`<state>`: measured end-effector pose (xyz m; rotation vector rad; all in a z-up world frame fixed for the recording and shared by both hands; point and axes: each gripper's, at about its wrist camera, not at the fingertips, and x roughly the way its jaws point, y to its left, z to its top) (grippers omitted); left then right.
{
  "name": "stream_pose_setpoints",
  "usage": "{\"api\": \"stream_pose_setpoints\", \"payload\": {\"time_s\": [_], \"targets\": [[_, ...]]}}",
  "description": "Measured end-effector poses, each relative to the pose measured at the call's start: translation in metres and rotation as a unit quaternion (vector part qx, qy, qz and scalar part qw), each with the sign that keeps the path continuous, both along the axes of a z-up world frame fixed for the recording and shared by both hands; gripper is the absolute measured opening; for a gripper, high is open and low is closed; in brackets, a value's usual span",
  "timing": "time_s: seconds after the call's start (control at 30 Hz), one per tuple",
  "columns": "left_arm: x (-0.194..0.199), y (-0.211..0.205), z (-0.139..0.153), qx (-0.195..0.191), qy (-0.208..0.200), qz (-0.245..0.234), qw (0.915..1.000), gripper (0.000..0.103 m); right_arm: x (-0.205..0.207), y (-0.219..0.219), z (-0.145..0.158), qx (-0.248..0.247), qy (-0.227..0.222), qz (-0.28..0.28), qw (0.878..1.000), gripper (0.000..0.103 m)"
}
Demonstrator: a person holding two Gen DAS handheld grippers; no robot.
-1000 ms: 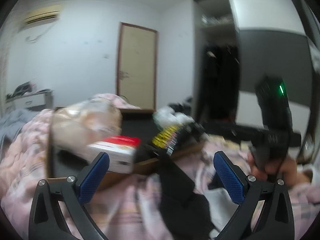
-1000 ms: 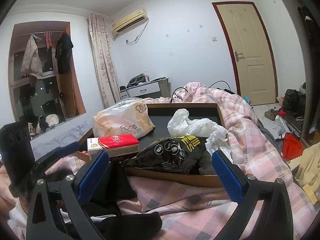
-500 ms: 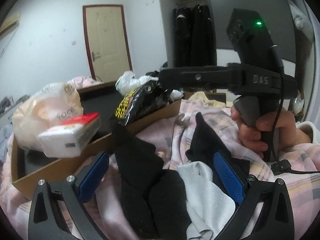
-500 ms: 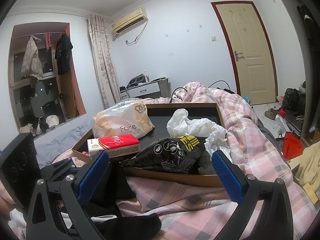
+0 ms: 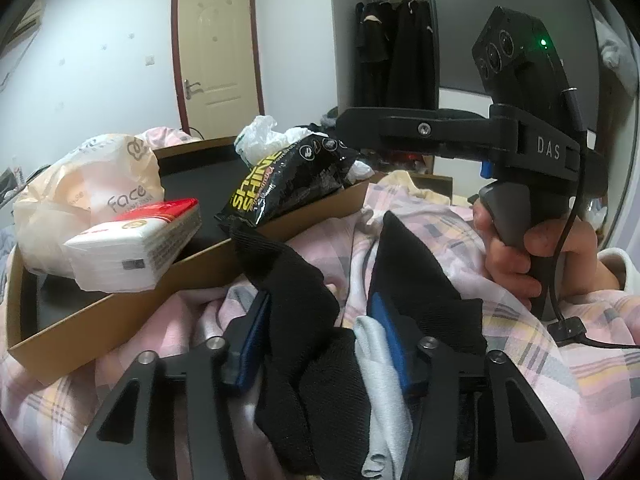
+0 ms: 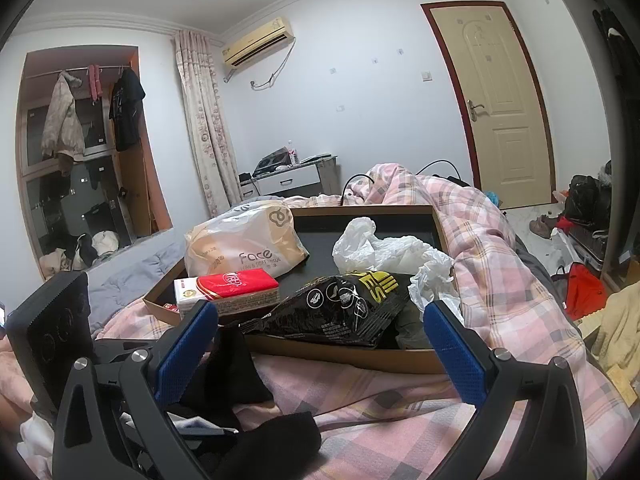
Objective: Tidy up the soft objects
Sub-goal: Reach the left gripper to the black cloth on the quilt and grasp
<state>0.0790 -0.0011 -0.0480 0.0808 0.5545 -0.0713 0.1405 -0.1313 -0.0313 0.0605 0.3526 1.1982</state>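
your left gripper (image 5: 320, 332) has swung down from the room and now sits low over the pile of dark clothes (image 5: 304, 320) on the pink plaid quilt (image 5: 540, 360). a second ago its jaws stood as wide as they go with nothing between them; now they are closing, and a fold of black cloth with a strip of pale grey cloth (image 5: 380, 376) beside it lies between the blue pads (image 5: 384, 332). i cannot tell whether the pads are pressing the fabric yet, so treat the grasp as not yet made.

from the left wrist view, the pile runs from the centre down to 6 o'clock. the cardboard tray (image 5: 120, 300) lies at 9 to 10 o'clock, just beside the clothes, holding a face tissue bag (image 5: 92, 196), a red and white tissue pack (image 5: 132, 248), a black snack bag (image 5: 288, 180) and a crumpled white plastic bag (image 5: 264, 140).

your right gripper (image 6: 320, 344) has not moved. its jaws are wide apart and hold nothing, with the tray ahead of it at 12 o'clock and black cloth at 7 o'clock. in the left wrist view your right hand (image 5: 520, 256) grips its handle at 3 o'clock.

judging by this, the pick-up of the first soft item is beginning; the sorting itself looks barely started.
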Motion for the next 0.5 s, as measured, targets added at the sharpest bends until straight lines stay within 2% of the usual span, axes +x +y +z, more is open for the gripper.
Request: {"api": "stream_pose_setpoints", "payload": {"time_s": [0.17, 0.33, 0.5], "targets": [[-0.004, 0.001, 0.002, 0.0, -0.015, 0.006, 0.9999, 0.032, 0.0, 0.0, 0.0, 0.0, 0.0, 0.0, 1.0, 0.102], [-0.007, 0.007, 0.006, -0.011, -0.03, 0.014, 0.9994, 0.028, 0.0, 0.0, 0.0, 0.0, 0.0, 0.0, 1.0, 0.102], [-0.019, 0.014, 0.013, -0.03, -0.066, 0.022, 0.9971, 0.027, 0.0, -0.001, 0.0, 0.0, 0.001, 0.0, 1.0, 0.102]]}}
